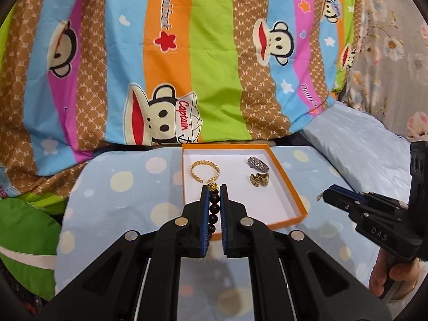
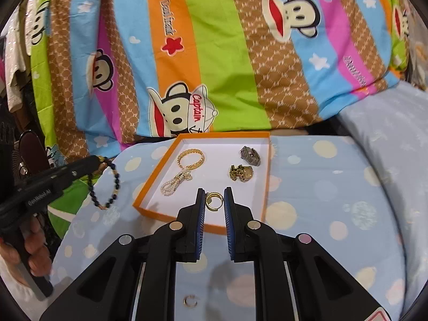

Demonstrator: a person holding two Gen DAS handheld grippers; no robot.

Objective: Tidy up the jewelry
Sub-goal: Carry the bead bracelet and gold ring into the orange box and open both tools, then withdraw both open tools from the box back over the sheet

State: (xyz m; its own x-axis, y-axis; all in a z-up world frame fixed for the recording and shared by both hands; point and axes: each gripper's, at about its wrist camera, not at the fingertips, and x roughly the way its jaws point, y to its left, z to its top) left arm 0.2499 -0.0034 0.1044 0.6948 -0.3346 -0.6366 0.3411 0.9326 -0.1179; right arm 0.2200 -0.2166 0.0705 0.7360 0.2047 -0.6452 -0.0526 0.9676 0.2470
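My left gripper is shut on a dark bead bracelet with a gold charm; in the right wrist view the bracelet hangs from that gripper, left of the box. My right gripper is shut on a small gold hoop earring, just over the near edge of the orange box. In the left wrist view the right gripper is right of the box. Inside lie a gold bangle, a pearl piece, a gold watch and a dark watch.
The box sits on a pale blue dotted cushion. A striped cartoon quilt rises behind it. A small gold ring-shaped piece lies on the cushion under my right gripper. A green pillow is at the left.
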